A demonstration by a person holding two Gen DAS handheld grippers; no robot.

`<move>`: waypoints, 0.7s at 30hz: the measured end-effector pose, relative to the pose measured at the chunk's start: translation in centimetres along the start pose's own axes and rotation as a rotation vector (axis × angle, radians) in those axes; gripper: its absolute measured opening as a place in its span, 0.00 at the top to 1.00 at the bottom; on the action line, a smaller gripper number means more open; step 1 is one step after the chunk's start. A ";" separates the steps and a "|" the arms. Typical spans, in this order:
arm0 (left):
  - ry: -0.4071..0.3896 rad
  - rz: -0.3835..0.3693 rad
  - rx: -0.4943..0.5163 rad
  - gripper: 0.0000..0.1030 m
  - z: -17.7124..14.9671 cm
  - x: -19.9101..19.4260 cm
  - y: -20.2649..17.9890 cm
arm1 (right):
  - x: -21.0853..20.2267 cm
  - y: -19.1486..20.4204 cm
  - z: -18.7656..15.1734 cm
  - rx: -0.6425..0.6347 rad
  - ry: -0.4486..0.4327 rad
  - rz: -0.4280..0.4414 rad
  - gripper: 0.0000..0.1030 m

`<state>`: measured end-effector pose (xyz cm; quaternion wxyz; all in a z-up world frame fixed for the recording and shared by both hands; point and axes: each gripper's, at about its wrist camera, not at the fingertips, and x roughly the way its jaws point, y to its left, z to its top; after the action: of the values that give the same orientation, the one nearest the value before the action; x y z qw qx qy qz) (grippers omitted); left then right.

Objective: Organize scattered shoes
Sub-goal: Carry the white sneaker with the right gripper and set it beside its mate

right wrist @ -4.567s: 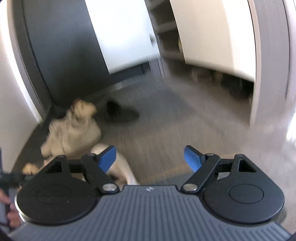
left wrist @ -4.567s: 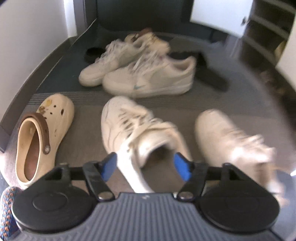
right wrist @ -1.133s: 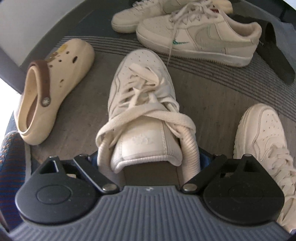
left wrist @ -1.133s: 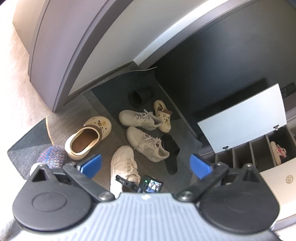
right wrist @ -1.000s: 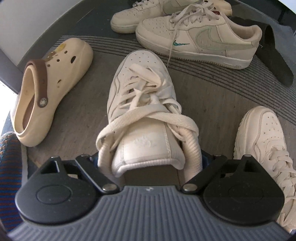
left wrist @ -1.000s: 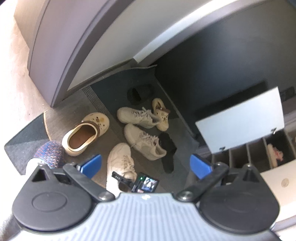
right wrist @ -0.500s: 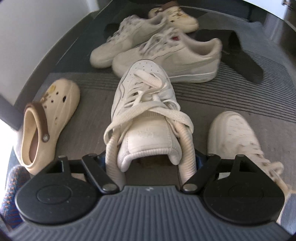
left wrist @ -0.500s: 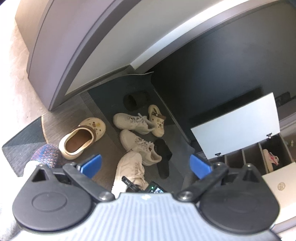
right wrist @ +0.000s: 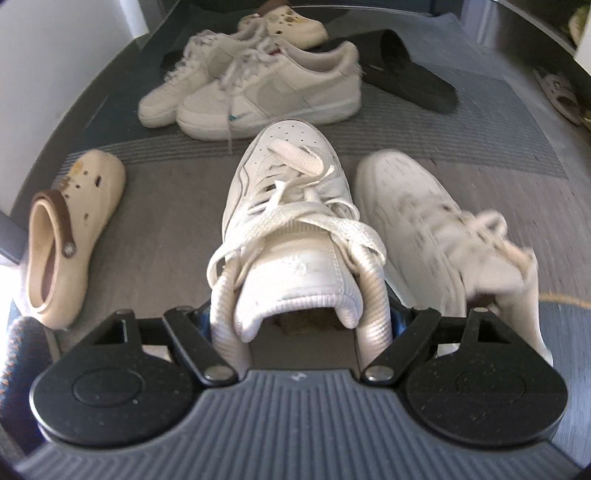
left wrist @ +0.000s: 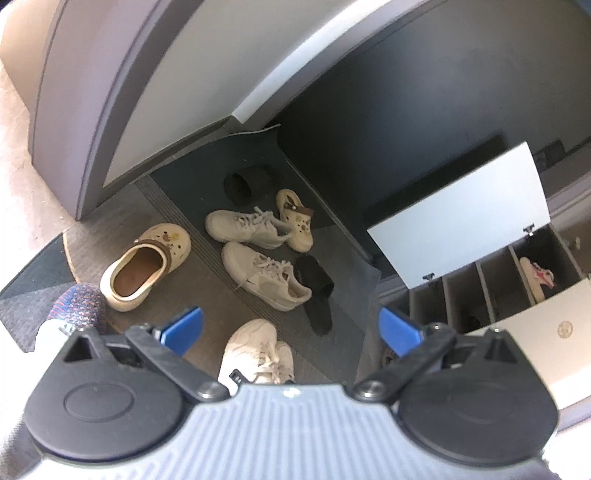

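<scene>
Right claw [right wrist: 299, 321] clamped on the white sneaker [right wrist: 291, 206] by its heel collar — toe pointing straight away.
Its mate [right wrist: 436, 229] lay just beside it on the right, parallel; the left claw [left wrist: 291, 328] hung wide and empty, well above the mat [right wrist: 480, 155].

White laced sneaker [right wrist: 291, 206] at frame centre, toe pointing up-frame, its mate [right wrist: 436, 229] just right; cream clog [right wrist: 70, 229] at left; two more sneakers [right wrist: 258, 88], second clog [right wrist: 291, 18], black slides [right wrist: 406, 74] along the top.
</scene>
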<state>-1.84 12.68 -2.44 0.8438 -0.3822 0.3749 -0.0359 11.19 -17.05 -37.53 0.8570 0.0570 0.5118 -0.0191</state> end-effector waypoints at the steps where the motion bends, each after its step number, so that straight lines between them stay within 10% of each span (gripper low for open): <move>1: 0.000 -0.009 0.013 0.00 -0.2 0.1 -0.4 | 0.0 -0.3 -0.6 0.004 0.000 -0.007 0.18; 21: 0.051 -0.041 0.117 0.00 -2.7 1.7 -4.3 | -0.9 -2.8 -3.6 -0.060 0.045 0.089 0.11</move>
<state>-1.38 7.36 -1.72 0.8539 -0.3389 0.3858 -0.0848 7.39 -19.48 -38.64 0.8465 0.0544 0.5284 0.0359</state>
